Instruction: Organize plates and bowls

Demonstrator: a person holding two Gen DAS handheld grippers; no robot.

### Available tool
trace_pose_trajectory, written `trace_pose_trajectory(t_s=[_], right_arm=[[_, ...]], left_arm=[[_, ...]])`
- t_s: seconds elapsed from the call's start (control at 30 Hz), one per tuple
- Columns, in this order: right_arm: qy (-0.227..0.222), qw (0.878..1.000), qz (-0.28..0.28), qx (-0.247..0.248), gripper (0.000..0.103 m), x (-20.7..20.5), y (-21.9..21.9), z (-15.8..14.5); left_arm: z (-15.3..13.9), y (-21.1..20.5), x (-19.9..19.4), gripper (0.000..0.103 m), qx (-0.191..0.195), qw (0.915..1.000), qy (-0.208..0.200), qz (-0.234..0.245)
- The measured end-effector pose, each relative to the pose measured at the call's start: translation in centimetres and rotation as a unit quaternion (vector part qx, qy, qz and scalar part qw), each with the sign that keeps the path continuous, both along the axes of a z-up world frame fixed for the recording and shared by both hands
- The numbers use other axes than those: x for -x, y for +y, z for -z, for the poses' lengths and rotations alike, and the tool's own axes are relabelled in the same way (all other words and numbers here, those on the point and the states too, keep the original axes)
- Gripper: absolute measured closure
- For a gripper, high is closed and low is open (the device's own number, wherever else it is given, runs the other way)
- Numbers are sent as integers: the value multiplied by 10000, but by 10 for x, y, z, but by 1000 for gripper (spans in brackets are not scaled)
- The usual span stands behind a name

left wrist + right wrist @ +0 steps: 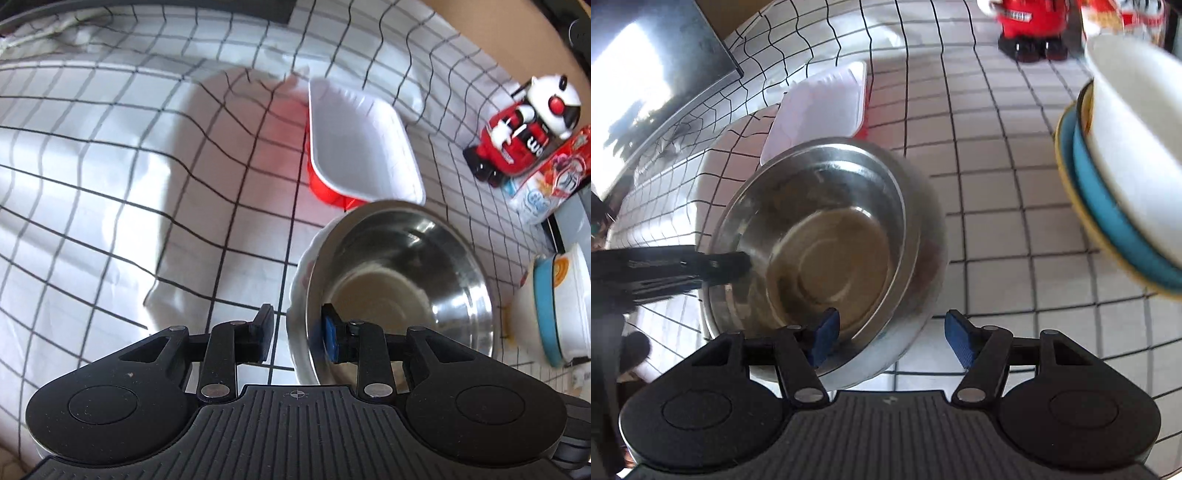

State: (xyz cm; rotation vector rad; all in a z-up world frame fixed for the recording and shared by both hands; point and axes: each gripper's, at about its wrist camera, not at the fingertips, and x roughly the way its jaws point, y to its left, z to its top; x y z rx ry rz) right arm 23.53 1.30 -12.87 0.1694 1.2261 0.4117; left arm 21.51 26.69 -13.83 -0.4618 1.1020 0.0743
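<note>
A steel bowl (827, 243) is sitting nested in a white scalloped dish (300, 280) on the checked tablecloth (110, 184), beside a white tray (362, 144). The left gripper (297, 332) is straddling both rims, contact unclear; the right gripper (890, 339), jaws apart, is straddling the bowl's near rim. Stacked bowls (1126, 177) are resting nearby.

Right gripper (890, 341) at lower centre, jaws apart; left pad inside the steel bowl (827, 254), right pad outside its rim, neither clearly pressing. Left gripper (738, 264) reaches the bowl rim from the left edge. White tray (820, 107) lies beyond the bowl. Stacked bowls (1126, 166) at right edge. Red toy (1032, 26) at top. Checked cloth (997, 184) underneath.
</note>
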Motion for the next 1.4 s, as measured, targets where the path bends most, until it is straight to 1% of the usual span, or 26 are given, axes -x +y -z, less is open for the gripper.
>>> trace_pose_trajectory(t_s=[0.1, 0.13, 0.17, 0.23, 0.27, 0.33, 0.5, 0.6, 0.73, 0.87, 1.03, 1.13, 1.23, 1.27, 1.3, 1.33, 1.4], right_arm=[[183, 9996, -49, -204, 50, 1, 2, 5], [219, 9995, -105, -224, 51, 2, 5, 5], [206, 9996, -111, -167, 52, 1, 7, 4], [247, 9996, -91, -110, 56, -3, 7, 4], [262, 9996, -55, -81, 59, -6, 6, 3], [253, 9997, 1, -38, 62, -11, 2, 2], [-1, 9990, 99, 431, 62, -25, -2, -3], [-122, 9980, 80, 618, 62, -26, -2, -3], [-213, 9974, 83, 687, 62, -24, 0, -2], [-235, 9968, 209, 731, 62, -25, -7, -1], [-280, 9961, 202, 808, 61, -23, -11, -3], [-444, 9954, 170, 834, 58, -16, -11, -10], [-606, 9942, 133, 875, 58, -8, -13, -20], [-679, 9940, 108, 845, 58, -7, -13, -25], [-788, 9934, 77, 828, 58, -5, -14, -31], [-920, 9922, 38, 844, 57, -2, -14, -38], [-1266, 9882, -86, 853, 55, 2, -14, -56]], left_arm=[[6, -2, -5, 74, 78, 9998, 77, 155], [7, -2, -6, 75, 148, 9996, 96, 201], [9, -3, -7, 74, 216, 9994, 136, 226], [8, -5, -8, 73, 206, 9994, 158, 247], [7, -5, -8, 72, 233, 9992, 170, 270], [7, -6, -8, 68, 353, 9987, 171, 323], [9, -18, -14, 67, 579, 9964, 160, 597], [10, -24, -18, 66, 574, 9958, 155, 691], [10, -25, -24, 66, 613, 9954, 172, 720], [10, -30, -30, 66, 662, 9945, 165, 799], [10, -32, -32, 66, 714, 9935, 153, 874], [7, -26, -29, 70, 770, 9937, 119, 808], [-6, -21, -21, 72, 646, 9952, -35, 728], [-12, -19, -18, 75, 580, 9959, -114, 690], [-20, -17, -15, 81, 514, 9963, -224, 645], [-26, -16, -12, 86, 513, 9962, -351, 604], [-41, -11, -7, 87, 599, 9952, -617, 461]])
